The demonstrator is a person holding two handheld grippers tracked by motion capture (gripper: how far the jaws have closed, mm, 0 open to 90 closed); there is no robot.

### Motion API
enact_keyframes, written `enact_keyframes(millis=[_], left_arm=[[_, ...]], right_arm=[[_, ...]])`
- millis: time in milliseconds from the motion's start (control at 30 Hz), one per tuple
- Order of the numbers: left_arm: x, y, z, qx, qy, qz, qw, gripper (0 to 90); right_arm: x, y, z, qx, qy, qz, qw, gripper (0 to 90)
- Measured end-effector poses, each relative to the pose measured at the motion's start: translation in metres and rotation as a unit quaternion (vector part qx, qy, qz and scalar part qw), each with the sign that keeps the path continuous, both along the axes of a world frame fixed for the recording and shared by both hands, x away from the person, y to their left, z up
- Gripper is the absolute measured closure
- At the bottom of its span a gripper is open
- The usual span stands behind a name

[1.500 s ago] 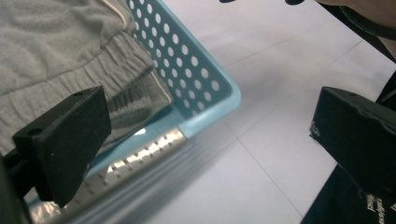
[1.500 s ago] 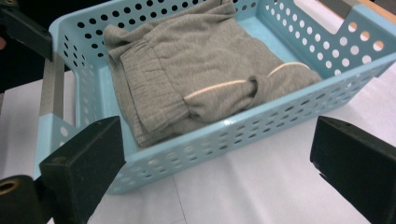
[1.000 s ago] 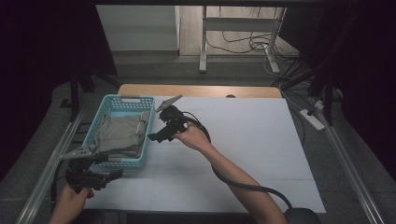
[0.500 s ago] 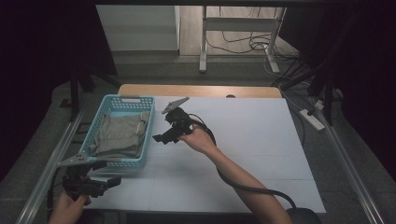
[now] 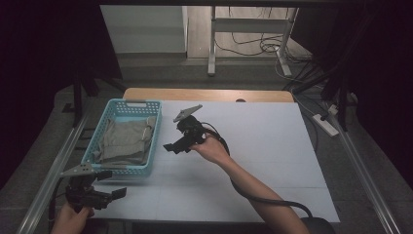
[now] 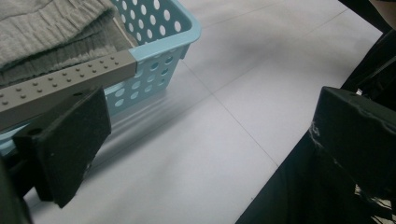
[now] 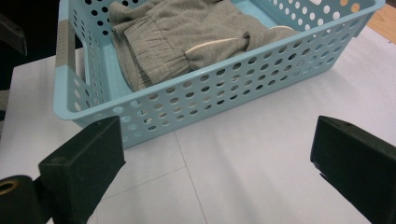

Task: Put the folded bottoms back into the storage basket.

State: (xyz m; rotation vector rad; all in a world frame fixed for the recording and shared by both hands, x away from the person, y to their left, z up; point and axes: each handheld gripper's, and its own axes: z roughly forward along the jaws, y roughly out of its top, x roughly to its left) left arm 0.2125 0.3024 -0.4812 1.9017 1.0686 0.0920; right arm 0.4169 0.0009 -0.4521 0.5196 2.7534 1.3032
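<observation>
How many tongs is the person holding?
2. The left tongs are at the table's near left corner, just in front of the blue basket. The right tongs are beside the basket's right wall. Both are open and empty.

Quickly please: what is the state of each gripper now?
Left gripper: open, holding nothing, near the blue basket.
Right gripper: open, holding nothing, beside the basket.

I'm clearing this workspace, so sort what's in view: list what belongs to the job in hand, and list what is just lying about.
Belongs to the job:
- light blue basket
- folded grey garment inside it
- right gripper, open, beside the basket
- left gripper, open, near the table's front edge

Just lying about:
- power strip beside the table
- cables on the floor behind
</observation>
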Motion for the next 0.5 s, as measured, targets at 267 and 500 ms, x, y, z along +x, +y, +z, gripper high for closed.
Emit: enact_keyframes(millis=[267,500], left_arm=[[0.000,-0.002,0.000,0.008,0.000,-0.004,1.0000,0.0],[-0.002,-0.005,0.002,0.011,0.009,-0.009,0.9999,0.0]], right_arm=[[-0.004,-0.005,-0.002,-0.006,0.006,0.001,1.0000,3.0],[-0.006,-0.013,-0.005,-0.010,0.010,-0.002,0.9999,2.9]])
